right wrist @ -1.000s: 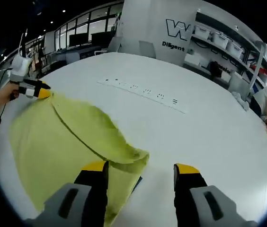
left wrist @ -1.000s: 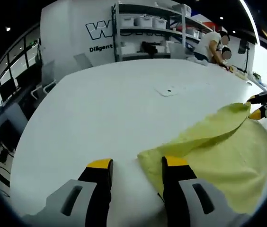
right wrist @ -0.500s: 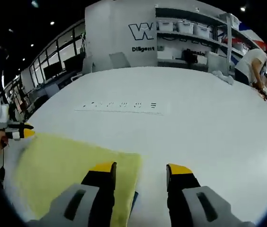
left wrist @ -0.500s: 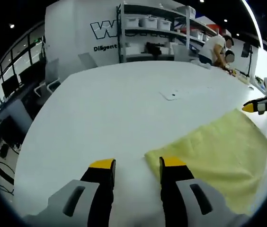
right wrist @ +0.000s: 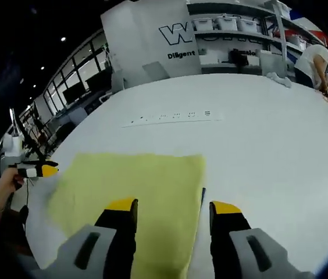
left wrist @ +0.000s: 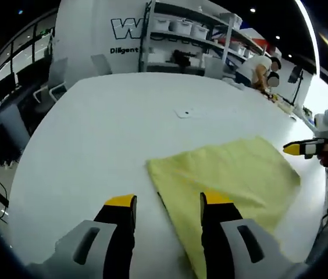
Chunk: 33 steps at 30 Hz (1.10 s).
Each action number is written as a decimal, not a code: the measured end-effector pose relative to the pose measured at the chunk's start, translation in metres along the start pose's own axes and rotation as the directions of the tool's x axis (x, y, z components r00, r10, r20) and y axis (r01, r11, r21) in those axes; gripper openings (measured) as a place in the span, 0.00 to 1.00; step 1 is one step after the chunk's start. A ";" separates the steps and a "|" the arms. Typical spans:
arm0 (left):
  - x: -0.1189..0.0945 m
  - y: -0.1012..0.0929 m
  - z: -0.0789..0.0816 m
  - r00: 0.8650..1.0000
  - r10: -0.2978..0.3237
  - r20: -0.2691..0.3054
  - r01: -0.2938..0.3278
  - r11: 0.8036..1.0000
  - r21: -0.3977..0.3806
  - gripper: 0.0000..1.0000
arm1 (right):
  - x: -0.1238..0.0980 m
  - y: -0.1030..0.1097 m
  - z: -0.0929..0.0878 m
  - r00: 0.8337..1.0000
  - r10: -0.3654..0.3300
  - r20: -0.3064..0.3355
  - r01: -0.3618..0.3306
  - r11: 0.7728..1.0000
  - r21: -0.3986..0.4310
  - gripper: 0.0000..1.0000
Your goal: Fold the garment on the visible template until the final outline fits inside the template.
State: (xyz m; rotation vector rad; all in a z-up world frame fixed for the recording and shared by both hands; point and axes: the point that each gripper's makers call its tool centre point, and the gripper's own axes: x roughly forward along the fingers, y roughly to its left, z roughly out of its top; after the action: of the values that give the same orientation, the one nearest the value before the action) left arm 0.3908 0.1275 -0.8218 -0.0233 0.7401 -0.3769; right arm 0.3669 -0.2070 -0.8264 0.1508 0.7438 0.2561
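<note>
A yellow garment lies folded flat in a rough rectangle on the white table. A thin dark strip of the template peeks out along its near edge. My left gripper hovers open at the garment's near left corner, its right jaw over the cloth. In the right gripper view the garment spreads below my open right gripper, and the template edge shows by its right side. The right gripper is off the cloth's far corner. The left gripper, held by a hand, is off the left edge.
A small socket plate is set in the table beyond the garment, and a row of sockets runs across it. Shelving with bins and a person are at the far side. Chairs stand by the left edge.
The raised, draped fold of the garment now lies flat. Both grippers have drawn back off the cloth's corners, and both views have shifted.
</note>
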 end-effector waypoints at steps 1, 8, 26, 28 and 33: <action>-0.003 -0.003 -0.003 1.000 -0.005 -0.004 0.005 1.000 -0.006 0.44 | -0.003 0.001 -0.003 1.000 0.003 -0.003 -0.003 1.000 0.002 0.46; -0.018 -0.025 -0.035 0.996 -0.054 -0.072 0.057 0.997 0.050 0.41 | -0.022 0.002 -0.034 0.998 -0.013 -0.057 0.011 0.999 -0.038 0.43; -0.039 -0.035 -0.089 0.985 -0.072 -0.160 0.061 0.995 -0.073 0.26 | -0.039 0.001 -0.074 0.994 -0.014 -0.108 0.015 1.000 0.008 0.22; -0.038 -0.039 -0.092 0.981 -0.085 -0.173 0.079 0.996 -0.045 0.23 | -0.040 -0.002 -0.078 0.993 -0.018 -0.116 0.024 0.999 0.044 0.16; -0.038 -0.033 -0.092 0.980 -0.062 -0.188 0.057 0.998 -0.031 0.08 | -0.039 -0.010 -0.082 0.991 -0.003 -0.135 0.017 0.995 0.097 0.03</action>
State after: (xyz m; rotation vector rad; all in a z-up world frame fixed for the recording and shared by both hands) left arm 0.2936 0.1201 -0.8597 -0.0339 0.9337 -0.4306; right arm 0.2849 -0.2240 -0.8635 0.2243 0.8915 0.2218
